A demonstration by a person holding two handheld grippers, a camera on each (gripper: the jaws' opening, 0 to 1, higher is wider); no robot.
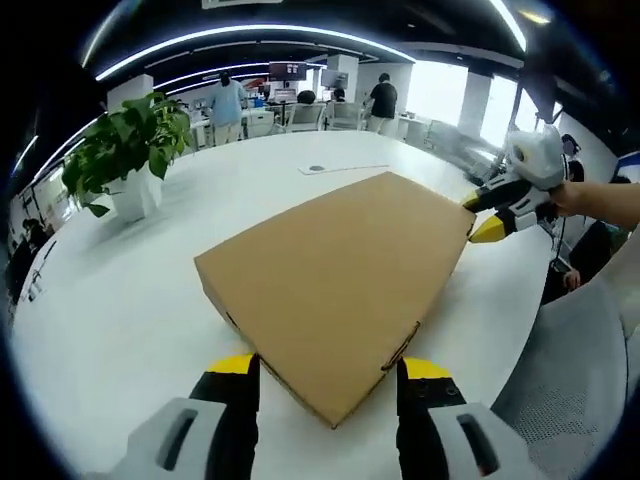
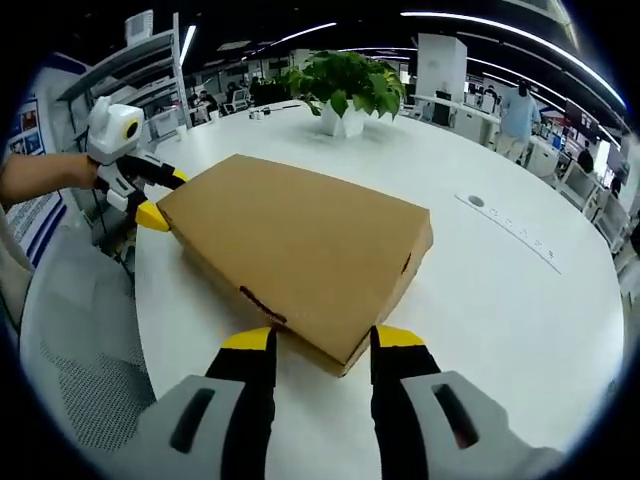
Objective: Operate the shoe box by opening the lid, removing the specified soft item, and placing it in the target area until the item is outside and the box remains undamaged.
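Two grippers, left gripper and right gripper, straddle opposite corners of the closed shoe box with jaws wide, near the bench edge.

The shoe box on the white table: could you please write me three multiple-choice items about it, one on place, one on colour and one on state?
1. Where does the potted plant stand?
A. On the box
B. On the table, apart from the box
C. On the floor

2. What colour are the gripper jaw tips?
A. Yellow
B. Red
C. Green

3. What state is the shoe box in?
A. Lid off
B. Crushed
C. Closed, lid flat

Answers:
1 B, white tabletop shows between plant and box.
2 A, yellow tips flank a box corner on the left gripper and the right gripper.
3 C, its top lies flat and unopened.
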